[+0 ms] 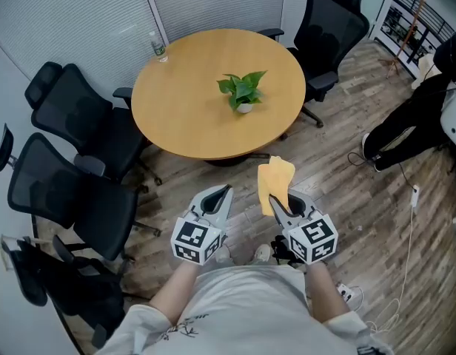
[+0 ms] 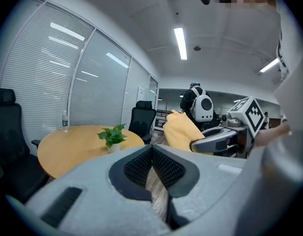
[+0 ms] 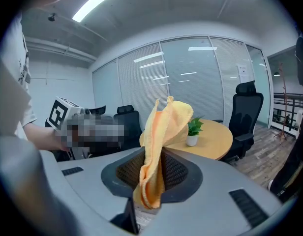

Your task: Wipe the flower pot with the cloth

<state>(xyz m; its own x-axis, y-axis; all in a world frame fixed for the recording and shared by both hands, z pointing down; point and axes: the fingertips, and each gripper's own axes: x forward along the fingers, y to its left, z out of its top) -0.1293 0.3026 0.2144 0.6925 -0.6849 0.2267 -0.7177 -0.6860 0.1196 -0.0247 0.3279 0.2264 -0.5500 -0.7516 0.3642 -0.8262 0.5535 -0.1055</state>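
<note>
Nearest the viewer, the left tongs (image 1: 226,191) are fully closed with nothing between them. Beside them, the right tongs (image 1: 274,200) are clamped on a yellow cloth (image 1: 277,176), which stands up from the jaws in a loose fold. Farther off, well apart from both tongs, the flower pot (image 1: 244,108), small and white with a green leafy plant, stands upright near the middle of a round wooden surface (image 1: 183,117). Black chairs (image 1: 72,109) ring the surface, and a bottle (image 1: 158,48) stands at its far edge.

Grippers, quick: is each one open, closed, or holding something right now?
Left gripper: closed, nothing between its jaws.
Right gripper: closed on the yellow terry cloth.
</note>
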